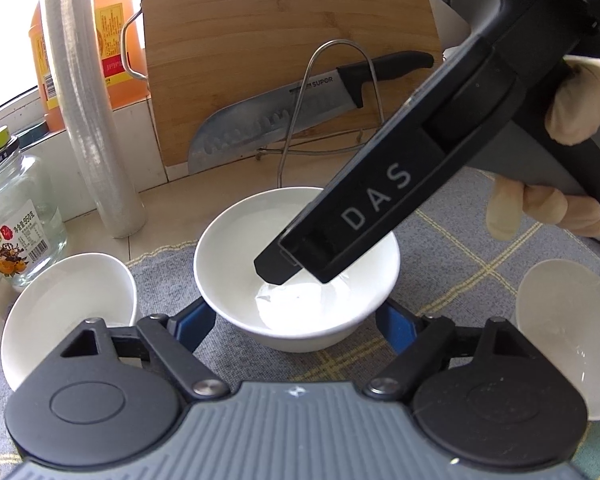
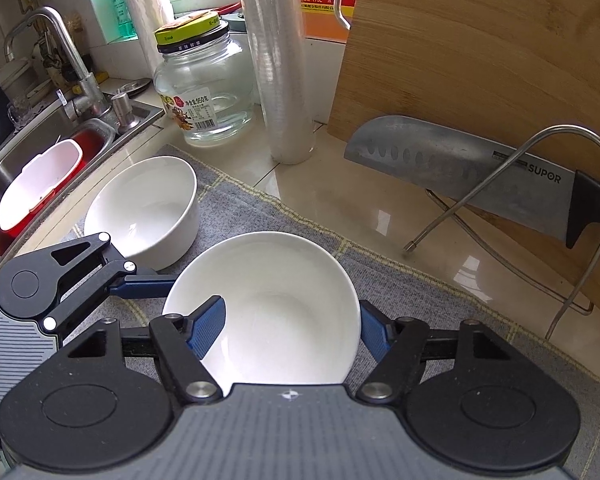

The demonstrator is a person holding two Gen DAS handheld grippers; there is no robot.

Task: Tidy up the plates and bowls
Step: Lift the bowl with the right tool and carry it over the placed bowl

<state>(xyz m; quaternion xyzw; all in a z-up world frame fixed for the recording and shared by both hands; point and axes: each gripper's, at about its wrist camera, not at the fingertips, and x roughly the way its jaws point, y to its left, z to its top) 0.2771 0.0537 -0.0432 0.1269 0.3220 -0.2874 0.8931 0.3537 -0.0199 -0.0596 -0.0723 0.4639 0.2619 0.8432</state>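
Note:
A white bowl stands on the grey mat. My left gripper is open, its blue fingers on either side of the bowl's base. My right gripper is open around the near rim: one blue finger lies inside the bowl, the other outside to the right. In the left wrist view the right gripper's black fingers reach down into the bowl. A second white bowl stands to the left. A third white bowl lies at the right edge.
A glass jar, a roll of cling film, a bamboo cutting board and a knife on a wire rack stand behind the grey mat. A sink with a faucet lies at far left.

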